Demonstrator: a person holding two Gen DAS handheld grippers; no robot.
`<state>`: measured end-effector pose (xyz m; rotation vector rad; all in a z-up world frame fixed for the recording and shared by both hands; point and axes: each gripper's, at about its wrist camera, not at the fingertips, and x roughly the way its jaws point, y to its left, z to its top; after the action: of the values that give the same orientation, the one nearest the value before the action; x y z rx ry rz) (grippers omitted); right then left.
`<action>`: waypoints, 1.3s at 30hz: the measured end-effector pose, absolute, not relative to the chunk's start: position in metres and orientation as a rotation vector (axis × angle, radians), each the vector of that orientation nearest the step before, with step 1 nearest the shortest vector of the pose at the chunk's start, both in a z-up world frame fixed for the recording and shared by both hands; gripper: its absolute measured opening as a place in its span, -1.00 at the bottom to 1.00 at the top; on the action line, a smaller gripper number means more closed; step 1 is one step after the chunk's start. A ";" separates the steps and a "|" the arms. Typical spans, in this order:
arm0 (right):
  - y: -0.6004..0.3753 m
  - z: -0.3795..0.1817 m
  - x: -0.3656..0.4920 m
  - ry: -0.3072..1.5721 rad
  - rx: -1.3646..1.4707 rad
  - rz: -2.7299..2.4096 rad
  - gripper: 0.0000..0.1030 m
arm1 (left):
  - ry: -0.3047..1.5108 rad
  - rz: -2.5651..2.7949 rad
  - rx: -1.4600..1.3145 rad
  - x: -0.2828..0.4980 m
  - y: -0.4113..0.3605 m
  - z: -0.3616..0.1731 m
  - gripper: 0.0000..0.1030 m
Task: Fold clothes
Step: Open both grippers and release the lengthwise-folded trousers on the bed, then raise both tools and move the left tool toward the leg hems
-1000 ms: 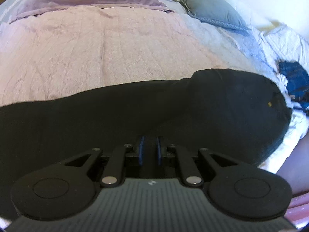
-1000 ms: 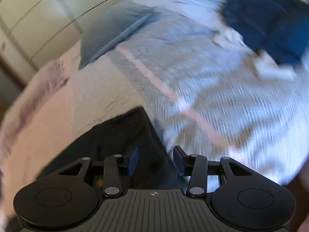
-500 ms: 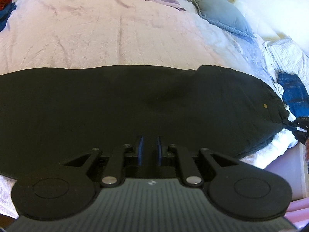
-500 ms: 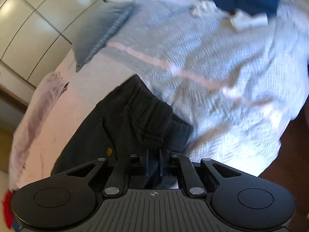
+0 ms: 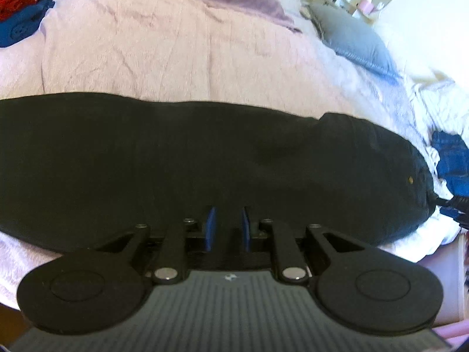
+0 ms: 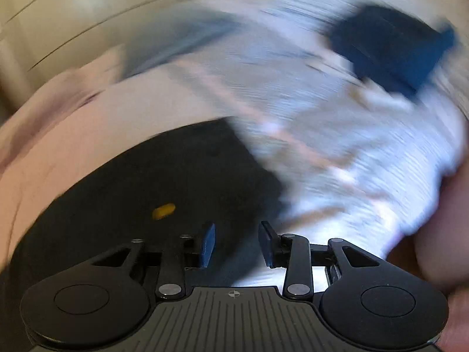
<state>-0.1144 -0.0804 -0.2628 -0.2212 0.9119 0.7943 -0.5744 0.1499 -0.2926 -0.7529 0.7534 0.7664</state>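
A: Bedroom, bed (image 5: 181, 58) w/ pink cover. Far left corner: red and blue clothes stacked (image 5: 20, 6). Centre: black trousers (image 5: 176, 152) laid lengthwise across the near edge, waist end to the right by the yellow dot.

B: Tongs?

A: Left tongs (image 5: 227, 228) nearly pressed together over the near hem; can't tell whether cloth's pinched between, so no call. Right tongs (image 6: 237, 243) spread, holding nothing, at the waist end (image 6: 181, 182). Right view's blurred.

B: Step?

A: Prob. flattening before a fold, or a lengthwise fold just laid down. Fits both. A crosswise fold would need both ends gripped.

B: Room?

A: Plenty of bare pink cover beyond the trousers. Near hem sits close to the bed's edge. Right: grey pillow (image 5: 354, 41), white bedding (image 6: 337, 152), blue jeans (image 5: 451, 161) just beside the waist, so less slack there.
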 end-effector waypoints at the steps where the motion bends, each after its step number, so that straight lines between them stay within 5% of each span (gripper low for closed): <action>1: -0.072 -0.266 -0.127 0.888 -0.267 0.851 -0.28 | 0.754 0.772 -0.742 -0.576 0.150 -0.293 -0.72; 7: -0.055 -0.314 -0.172 0.829 -0.523 1.034 -0.28 | 0.757 0.803 -0.675 -0.586 0.148 -0.297 -0.74; 11: -0.048 -0.294 -0.178 0.847 -0.556 0.965 -0.28 | 0.758 0.823 -0.630 -0.592 0.147 -0.299 -0.75; 14: -0.043 -0.270 -0.190 0.764 -0.473 0.988 -0.27 | 0.713 0.839 -0.591 -0.595 0.152 -0.298 -0.70; 18: -0.035 -0.293 -0.215 0.716 -0.455 1.053 0.04 | 0.688 0.899 -0.571 -0.594 0.163 -0.315 -0.71; 23: -0.061 -0.342 -0.255 0.592 -0.503 1.027 0.05 | 0.625 0.968 -0.525 -0.598 0.143 -0.328 -0.70; 29: -0.088 -0.334 -0.276 0.580 -0.373 0.952 0.05 | 0.608 1.055 -0.532 -0.616 0.105 -0.323 -0.67; 33: -0.120 -0.301 -0.292 0.704 -0.257 0.944 0.06 | 0.594 1.078 -0.536 -0.634 0.065 -0.281 -0.20; 39: -0.156 -0.258 -0.322 0.652 -0.230 0.960 0.15 | 0.563 1.123 -0.486 -0.653 0.008 -0.249 -0.20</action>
<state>-0.3218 -0.1562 -0.2579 -0.2297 0.6520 0.9597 -0.6534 0.0076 -0.2493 -0.4855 0.5633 1.1228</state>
